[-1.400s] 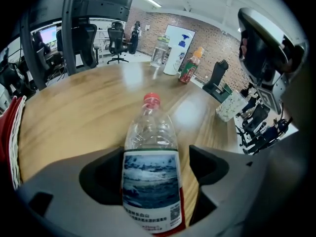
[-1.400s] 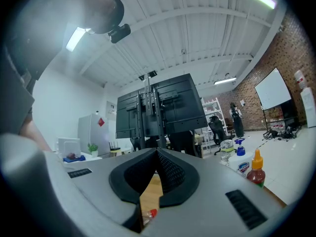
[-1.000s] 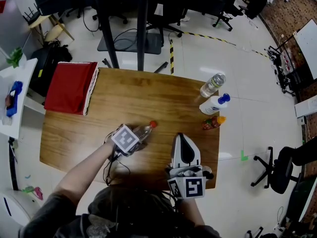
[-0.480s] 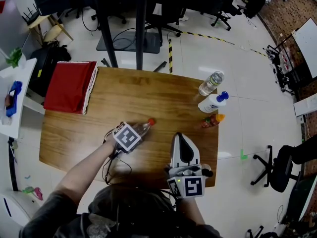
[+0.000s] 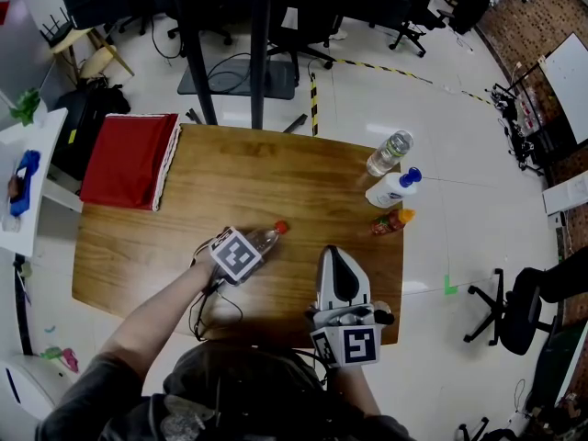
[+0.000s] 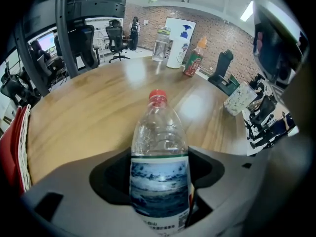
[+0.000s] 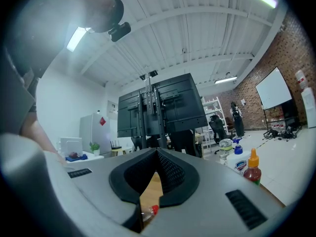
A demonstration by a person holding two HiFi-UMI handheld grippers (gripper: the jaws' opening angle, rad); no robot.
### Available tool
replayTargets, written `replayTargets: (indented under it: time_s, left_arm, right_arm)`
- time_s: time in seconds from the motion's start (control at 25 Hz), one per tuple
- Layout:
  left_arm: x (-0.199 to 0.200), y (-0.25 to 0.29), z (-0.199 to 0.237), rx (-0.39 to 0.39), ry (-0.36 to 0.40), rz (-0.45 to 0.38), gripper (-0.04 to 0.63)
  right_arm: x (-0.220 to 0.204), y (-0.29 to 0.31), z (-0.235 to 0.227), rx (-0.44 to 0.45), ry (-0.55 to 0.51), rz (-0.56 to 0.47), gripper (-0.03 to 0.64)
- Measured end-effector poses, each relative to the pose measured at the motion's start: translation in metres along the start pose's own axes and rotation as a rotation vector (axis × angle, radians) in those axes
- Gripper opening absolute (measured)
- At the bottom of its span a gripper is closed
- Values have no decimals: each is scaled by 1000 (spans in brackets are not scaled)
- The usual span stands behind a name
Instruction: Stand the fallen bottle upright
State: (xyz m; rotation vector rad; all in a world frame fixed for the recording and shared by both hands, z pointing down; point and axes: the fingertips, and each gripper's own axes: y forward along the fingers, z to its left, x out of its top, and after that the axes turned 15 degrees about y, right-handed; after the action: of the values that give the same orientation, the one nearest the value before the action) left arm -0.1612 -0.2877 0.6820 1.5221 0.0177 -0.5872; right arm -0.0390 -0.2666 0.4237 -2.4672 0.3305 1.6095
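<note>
A clear plastic bottle (image 5: 267, 237) with a red cap lies on its side on the wooden table (image 5: 230, 182), cap toward the far right. My left gripper (image 5: 246, 249) reaches down over its labelled body. In the left gripper view the bottle (image 6: 159, 152) fills the gap between the jaws of the left gripper (image 6: 159, 181). They have just been closing and now press on its sides. My right gripper (image 5: 336, 257) hovers level near the table's front edge, jaws together and empty. Below the jaws of the right gripper (image 7: 157, 154) the bottle's cap (image 7: 153, 210) shows.
At the table's far right corner stand a clear bottle (image 5: 390, 153), a white bottle with a blue cap (image 5: 390, 189) and a sauce bottle with an orange cap (image 5: 390, 221). A red cloth (image 5: 129, 161) lies at the far left corner. Office chairs ring the table.
</note>
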Motion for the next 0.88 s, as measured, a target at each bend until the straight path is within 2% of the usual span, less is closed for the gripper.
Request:
replayTargets:
  time_s: [0.28,0.68,0.88]
  left_arm:
    - [6,-10,0,16,54,-36,353]
    - [-12,-25,-1,30,-37,-28,353]
    - [3,-42,-2,44,-64,-137,353]
  right_arm:
    - [0,-1,4,1,0,-2,9]
    - [0,-8,12,12,0,-4,9]
    - [-2,-12,17,17,-3,1,9]
